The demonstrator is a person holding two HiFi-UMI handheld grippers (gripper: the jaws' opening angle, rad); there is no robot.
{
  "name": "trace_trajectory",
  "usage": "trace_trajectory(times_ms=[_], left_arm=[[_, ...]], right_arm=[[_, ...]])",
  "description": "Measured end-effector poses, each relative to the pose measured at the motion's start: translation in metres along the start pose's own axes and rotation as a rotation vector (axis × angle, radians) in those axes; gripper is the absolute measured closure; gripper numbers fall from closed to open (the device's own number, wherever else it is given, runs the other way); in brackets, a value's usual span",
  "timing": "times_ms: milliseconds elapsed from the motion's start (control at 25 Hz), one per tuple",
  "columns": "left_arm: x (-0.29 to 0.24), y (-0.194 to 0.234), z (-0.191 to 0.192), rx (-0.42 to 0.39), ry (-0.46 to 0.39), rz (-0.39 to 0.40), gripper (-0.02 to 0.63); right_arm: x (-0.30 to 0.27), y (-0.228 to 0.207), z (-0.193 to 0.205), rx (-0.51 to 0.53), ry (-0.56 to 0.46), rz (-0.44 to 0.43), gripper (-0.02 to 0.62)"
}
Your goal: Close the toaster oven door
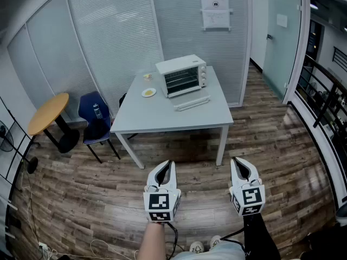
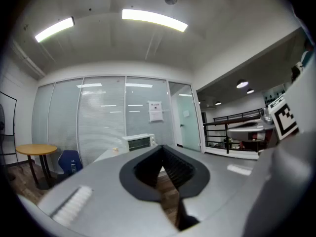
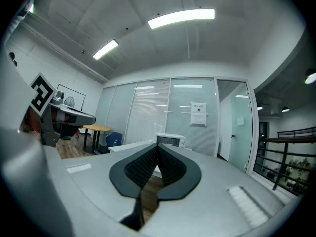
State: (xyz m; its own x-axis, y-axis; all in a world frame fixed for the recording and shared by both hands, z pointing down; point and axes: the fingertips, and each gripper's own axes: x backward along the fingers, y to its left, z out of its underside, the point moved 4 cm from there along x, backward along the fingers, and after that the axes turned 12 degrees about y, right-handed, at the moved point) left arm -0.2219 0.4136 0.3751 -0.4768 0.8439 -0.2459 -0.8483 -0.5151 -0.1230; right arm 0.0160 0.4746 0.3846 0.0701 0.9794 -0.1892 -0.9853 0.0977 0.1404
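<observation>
A white toaster oven [image 1: 181, 76] stands at the back of a grey table [image 1: 162, 118], and its door [image 1: 191, 103] lies folded down open toward the table's front. Both grippers hang low over the wooden floor, well short of the table. My left gripper [image 1: 169, 164] is shut with nothing in it, and my right gripper [image 1: 238, 160] is shut and empty too. In the left gripper view the toaster oven [image 2: 139, 141] shows small beyond the closed left gripper [image 2: 162, 149]. The right gripper view has the toaster oven [image 3: 170, 140] just past the closed right gripper [image 3: 158, 147].
A small plate [image 1: 148, 92] sits on the table left of the oven. A blue chair [image 1: 95, 115] and a round wooden table [image 1: 49, 112] stand to the left. A glass partition [image 1: 135, 31] runs behind, a dark railing [image 1: 325, 91] on the right, cables [image 1: 65, 245] on the floor.
</observation>
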Motion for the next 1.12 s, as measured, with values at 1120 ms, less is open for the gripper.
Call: trace_trajectory(times_ms=[1120], left_arm=[[-0.051,0.003,0.007,0.02,-0.027,0.078,0.504]], right_arm=[[-0.058,-0.008,0.012,-0.029,0.009,-0.027,0.522]])
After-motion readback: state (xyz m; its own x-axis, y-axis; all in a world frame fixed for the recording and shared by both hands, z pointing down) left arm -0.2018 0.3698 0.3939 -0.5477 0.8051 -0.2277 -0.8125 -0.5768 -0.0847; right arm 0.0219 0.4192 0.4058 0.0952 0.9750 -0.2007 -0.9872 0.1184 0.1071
